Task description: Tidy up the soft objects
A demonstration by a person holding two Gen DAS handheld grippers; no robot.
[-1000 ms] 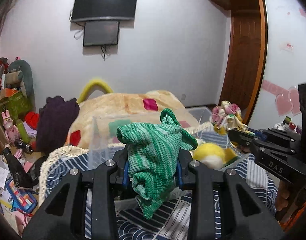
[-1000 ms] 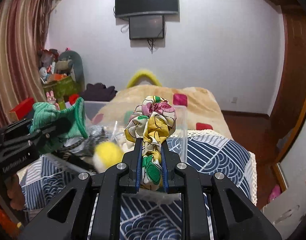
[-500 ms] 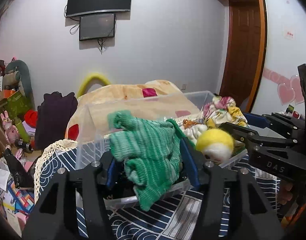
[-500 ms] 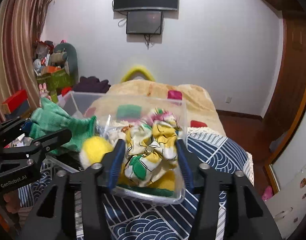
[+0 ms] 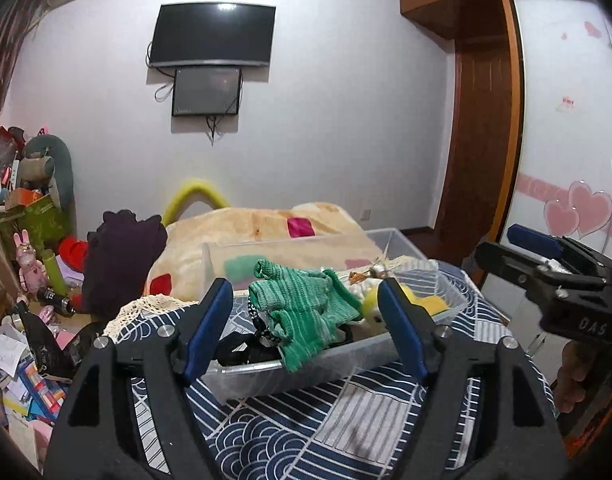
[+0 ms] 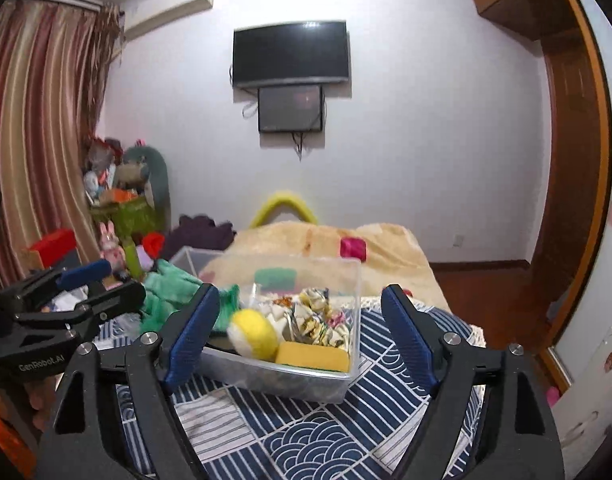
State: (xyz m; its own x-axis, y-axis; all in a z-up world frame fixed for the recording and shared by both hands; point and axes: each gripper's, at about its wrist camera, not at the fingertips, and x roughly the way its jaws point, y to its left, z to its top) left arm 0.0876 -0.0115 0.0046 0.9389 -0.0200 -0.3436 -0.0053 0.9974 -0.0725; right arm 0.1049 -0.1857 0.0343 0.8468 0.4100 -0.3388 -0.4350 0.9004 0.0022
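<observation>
A clear plastic bin (image 5: 306, 376) (image 6: 289, 376) stands on the blue patterned cloth. A green knitted glove (image 5: 306, 312) (image 6: 165, 300) lies draped over its near left rim. A floral scrunchie (image 6: 318, 320), a yellow fuzzy ball (image 6: 253, 334) and a yellow sponge (image 6: 312, 356) lie inside. My left gripper (image 5: 306, 326) is open and empty, just in front of the glove. My right gripper (image 6: 295, 330) is open and empty, in front of the bin. Each gripper shows at the edge of the other's view.
The cloth (image 5: 306, 432) covers the surface under the bin. A bed with a beige blanket (image 6: 326, 244) lies behind. Cluttered toys and boxes (image 5: 29, 248) stand at the left. A wooden door (image 5: 482, 140) and a wardrobe are at the right.
Both grippers opened and let go: the green glove dropped onto the bin's rim and the scrunchie dropped into the bin. Both grippers then drew back from the bin.
</observation>
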